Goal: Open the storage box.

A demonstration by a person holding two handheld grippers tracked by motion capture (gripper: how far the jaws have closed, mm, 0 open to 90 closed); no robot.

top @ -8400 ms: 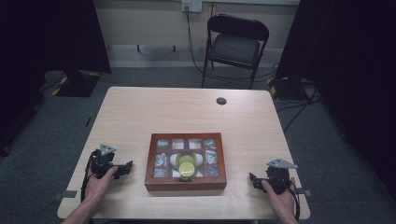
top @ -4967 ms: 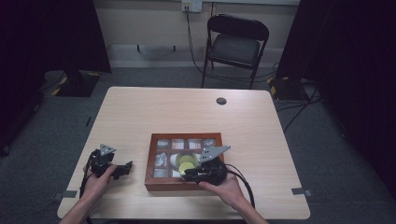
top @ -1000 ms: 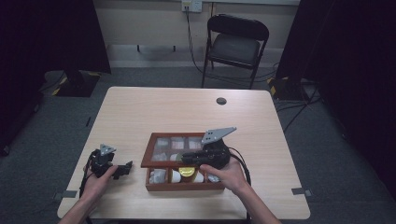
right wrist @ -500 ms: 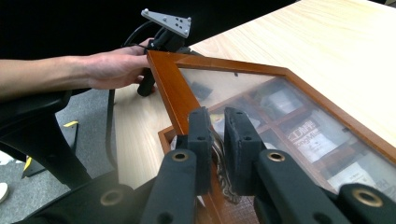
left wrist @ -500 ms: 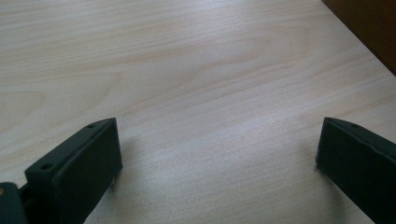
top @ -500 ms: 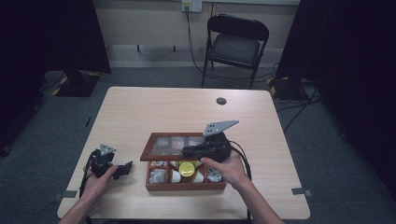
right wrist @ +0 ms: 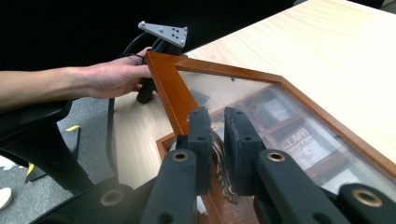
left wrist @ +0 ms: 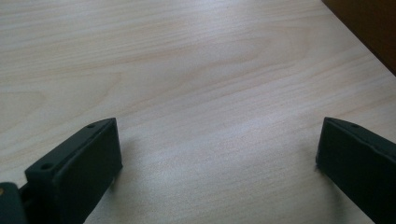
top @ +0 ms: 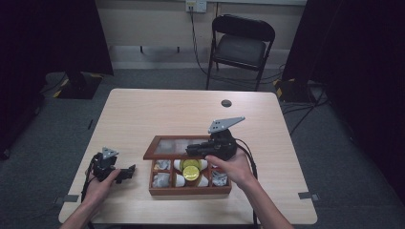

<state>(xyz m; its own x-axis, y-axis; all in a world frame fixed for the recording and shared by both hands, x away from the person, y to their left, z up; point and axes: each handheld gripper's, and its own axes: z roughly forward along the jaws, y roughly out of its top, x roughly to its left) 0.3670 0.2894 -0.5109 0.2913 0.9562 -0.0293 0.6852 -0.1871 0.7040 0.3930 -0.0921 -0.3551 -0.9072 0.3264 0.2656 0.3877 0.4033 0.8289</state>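
A wooden box (top: pixel 190 190) with several compartments sits at the table's front middle, holding white packets and a yellow round item (top: pixel 191 168). Its glass-paned lid (top: pixel 167 147) is tilted up from the front. My right gripper (top: pixel 191 149) is over the box, shut on the ornate metal clasp (right wrist: pixel 219 156) on the lid's front edge (right wrist: pixel 168 88). In the right gripper view its jaws (right wrist: pixel 217 126) pinch the clasp. My left gripper (top: pixel 130 171) rests on the table left of the box, jaws wide open (left wrist: pixel 219 140) with bare wood between them.
A small black disc (top: pixel 226 102) lies near the table's far edge. A folding chair (top: pixel 241 45) stands behind the table. The box's dark corner (left wrist: pixel 369 28) shows at the upper right of the left gripper view.
My right gripper came from the table's front right to the box, closed on the clasp and raised the lid, which has tilted further up over the last second. The left gripper stayed put.
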